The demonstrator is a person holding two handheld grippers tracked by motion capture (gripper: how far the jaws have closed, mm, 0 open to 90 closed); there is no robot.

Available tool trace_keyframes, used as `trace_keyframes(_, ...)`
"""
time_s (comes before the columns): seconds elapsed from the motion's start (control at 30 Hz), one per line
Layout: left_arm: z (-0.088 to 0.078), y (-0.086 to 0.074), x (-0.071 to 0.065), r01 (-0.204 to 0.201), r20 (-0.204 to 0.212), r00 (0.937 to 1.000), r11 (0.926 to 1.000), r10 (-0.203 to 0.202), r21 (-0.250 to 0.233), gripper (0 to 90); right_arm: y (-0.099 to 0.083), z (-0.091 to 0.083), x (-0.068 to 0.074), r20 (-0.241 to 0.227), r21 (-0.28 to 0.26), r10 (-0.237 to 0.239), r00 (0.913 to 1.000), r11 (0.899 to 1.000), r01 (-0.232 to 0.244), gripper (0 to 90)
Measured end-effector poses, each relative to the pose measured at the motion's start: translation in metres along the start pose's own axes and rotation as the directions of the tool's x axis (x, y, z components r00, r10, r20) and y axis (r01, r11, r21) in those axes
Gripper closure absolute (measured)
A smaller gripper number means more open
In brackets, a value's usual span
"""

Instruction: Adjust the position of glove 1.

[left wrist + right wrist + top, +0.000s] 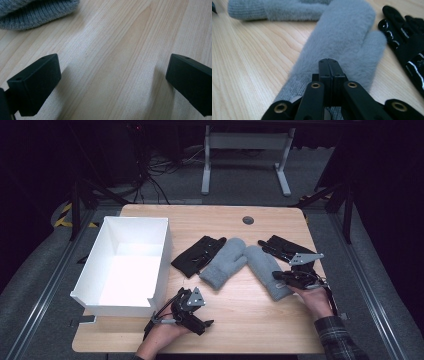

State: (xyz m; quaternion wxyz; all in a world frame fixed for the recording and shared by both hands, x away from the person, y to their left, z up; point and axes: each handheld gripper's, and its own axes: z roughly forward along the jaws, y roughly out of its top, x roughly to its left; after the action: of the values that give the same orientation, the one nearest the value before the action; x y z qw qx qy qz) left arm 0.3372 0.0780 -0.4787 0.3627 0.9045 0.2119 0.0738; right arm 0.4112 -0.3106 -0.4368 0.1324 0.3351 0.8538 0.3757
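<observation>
Your right gripper (pixel 329 62) sits closest to the lens in the right gripper view, its two black jaws pressed flat together over the wrist end of the grey mitten (pixel 342 42). Whether any of the fleece is pinched between them, you cannot tell from here: no fabric bulges at the seam, so judge it an uncertain hold. Before you lift, check that the cuff comes up with the jaws; if it slips, reopen, push the tips down into the pile and close again on a thicker fold. Carry it low towards the white box (pixel 162 245), which lies well off to the left, beyond your other hand.

Your left gripper (pixel 192 312) rests near the front corner of that box, jaws spread wide with bare wooden table (pixel 117 60) between them and nothing held; the second mitten's knitted cuff (pixel 32 12) lies ahead of it and to the left.

Count of things: two grey mittens, lying with their tips touching; two black gloves, the left black glove (pixel 197 255) beside the far mitten and the right black glove (pixel 407 37) just beyond your right gripper; one box.
</observation>
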Motion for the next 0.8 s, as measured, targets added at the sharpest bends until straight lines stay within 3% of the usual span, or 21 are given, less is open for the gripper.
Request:
trace_keyframes(0.47, 0.0, 0.0, -0.001, 0.005, -0.004, 1.0, 1.0, -0.005, -0.002, 0.3, -0.011, -0.004, 0.014, -0.025, 0.04, -0.036, 0.999, 0.999, 0.037, 90.0)
trace_keyframes(0.8, 0.0, 0.0, -0.001, 0.009, -0.004, 1.0, 1.0, -0.009, -0.003, 0.4, -0.024, -0.019, 0.04, -0.067, 0.056, -0.045, 0.9967, 0.997, 0.049, 90.0)
